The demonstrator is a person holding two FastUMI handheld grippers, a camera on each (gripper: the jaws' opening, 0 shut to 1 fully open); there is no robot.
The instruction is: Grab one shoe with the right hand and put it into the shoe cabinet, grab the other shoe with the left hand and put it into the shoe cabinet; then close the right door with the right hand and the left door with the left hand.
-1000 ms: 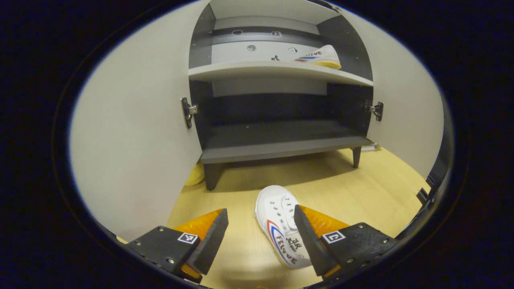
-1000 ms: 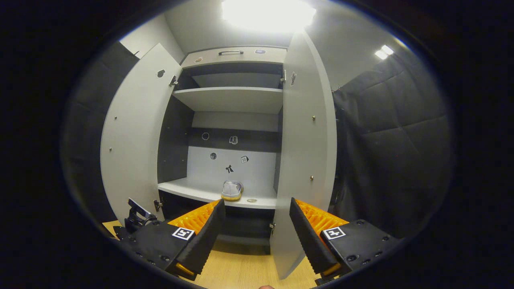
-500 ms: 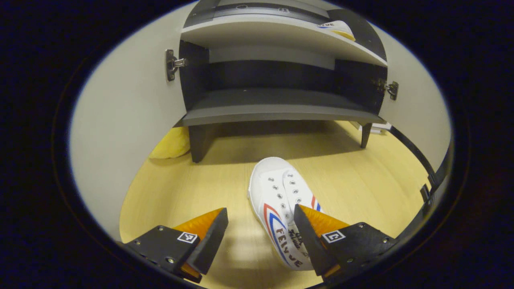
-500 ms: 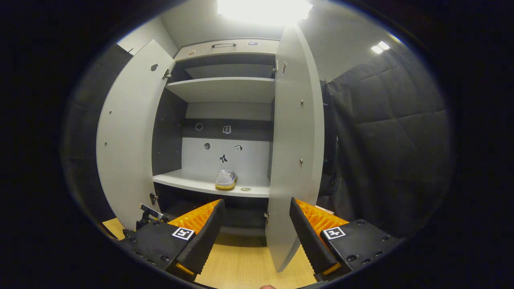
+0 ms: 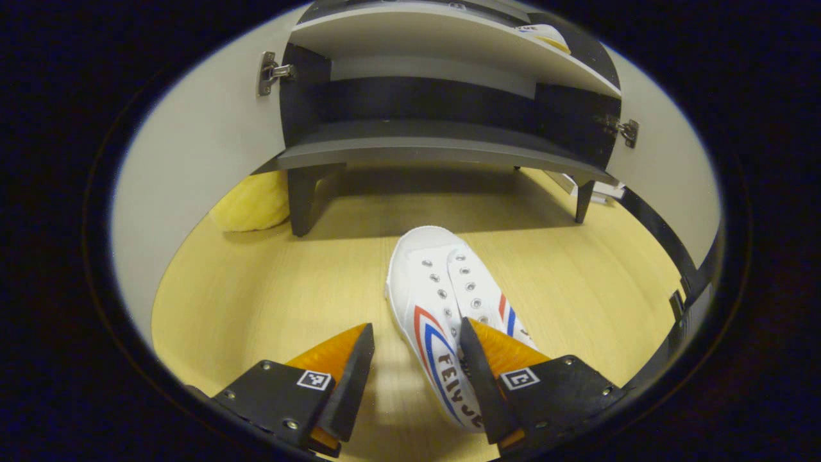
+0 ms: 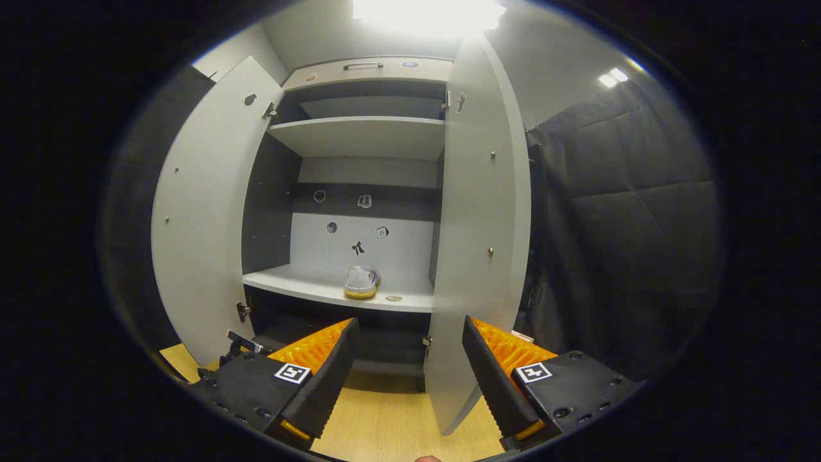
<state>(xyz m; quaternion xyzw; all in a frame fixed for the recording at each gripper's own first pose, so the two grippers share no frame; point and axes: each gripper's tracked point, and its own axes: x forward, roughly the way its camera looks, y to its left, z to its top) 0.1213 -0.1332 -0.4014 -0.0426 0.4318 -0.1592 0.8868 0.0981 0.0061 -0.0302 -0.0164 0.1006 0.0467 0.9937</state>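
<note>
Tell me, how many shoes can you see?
2. One white canvas shoe lies on the wooden floor; the other white shoe sits on the grey cabinet shelf.

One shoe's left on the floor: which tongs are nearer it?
Left. The left tongs hang open right over the floor shoe; the right tongs hang open farther back, facing the cabinet.

A staged booth — quilted black cloth wall (image 6: 635, 212) right of the tongs, shoe cabinet (image 6: 365, 173) ahead, wood-look floor (image 5: 269, 289) beneath.
</note>
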